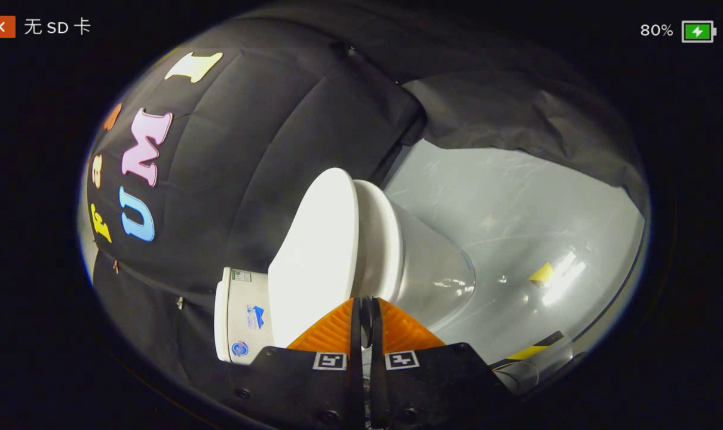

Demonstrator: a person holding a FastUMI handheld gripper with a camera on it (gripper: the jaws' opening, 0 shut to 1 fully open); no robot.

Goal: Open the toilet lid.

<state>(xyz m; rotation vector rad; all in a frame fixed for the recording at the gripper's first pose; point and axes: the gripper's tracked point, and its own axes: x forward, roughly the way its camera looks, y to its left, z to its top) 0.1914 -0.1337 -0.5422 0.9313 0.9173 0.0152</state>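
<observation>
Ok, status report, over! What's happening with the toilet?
Gripper fingers nearly together at the toilet lid edge. Lid lying against the bowl. Nothing in the way.

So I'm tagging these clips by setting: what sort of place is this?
Probably a staged booth, not a real bathroom: a white toilet with its lid down stands alone on a glossy grey floor against a black cloth wall. The gripper, fingers nearly together, sits at the lid's edge.

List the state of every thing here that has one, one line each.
Toilet lid: down flat on the seat, not yet opened.
Toilet seat: down on the bowl.
Gripper: fingers nearly together, tips at the lid's front edge; whether they pinch it is unclear.
</observation>
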